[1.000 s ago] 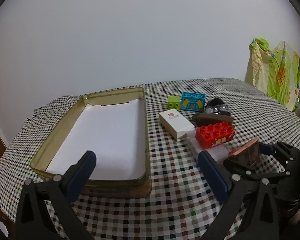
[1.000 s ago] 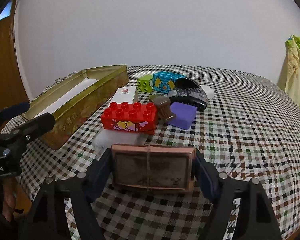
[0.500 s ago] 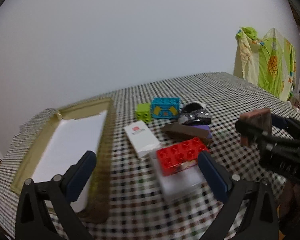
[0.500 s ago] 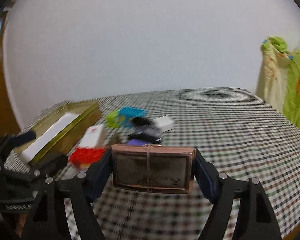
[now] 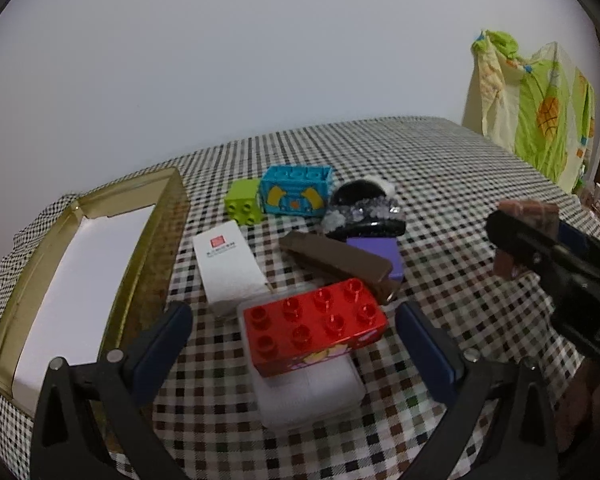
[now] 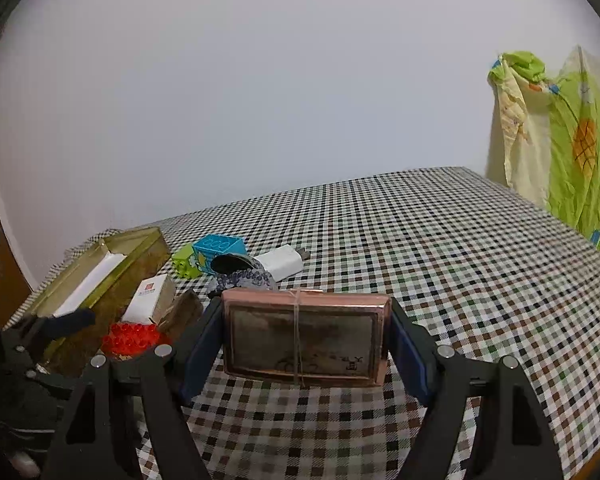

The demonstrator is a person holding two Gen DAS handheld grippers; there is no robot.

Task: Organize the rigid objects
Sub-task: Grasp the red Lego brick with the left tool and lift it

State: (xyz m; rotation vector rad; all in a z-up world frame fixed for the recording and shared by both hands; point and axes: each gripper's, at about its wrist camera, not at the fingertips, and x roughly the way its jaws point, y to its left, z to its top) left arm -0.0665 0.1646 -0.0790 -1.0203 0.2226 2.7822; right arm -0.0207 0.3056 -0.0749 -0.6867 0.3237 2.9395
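Observation:
My right gripper (image 6: 306,340) is shut on a flat copper-rimmed box (image 6: 304,338) tied with string, held above the checked cloth; the left wrist view shows that box (image 5: 528,212) at the right. My left gripper (image 5: 292,332) stands open, its fingers either side of a red stud brick (image 5: 316,326) that lies on a white lidded box (image 5: 308,388); the pads do not touch it. Behind lie a white carton (image 5: 228,264), a brown bar (image 5: 336,258), a purple block (image 5: 380,254), a black glittery hair clip (image 5: 362,210), a blue brick (image 5: 296,190) and a green brick (image 5: 244,202).
A long gold tin tray (image 5: 152,240) lined with white paper stands at the left. A white charger (image 6: 280,262) lies behind the hair clip. A green and yellow cloth (image 5: 540,112) hangs at the far right beyond the table edge. The checked tablecloth (image 6: 460,260) is bare at the right.
The left gripper has swung right from over the tray to straddle the red brick. The right gripper has lifted the copper box off the cloth and carried it away from the pile.

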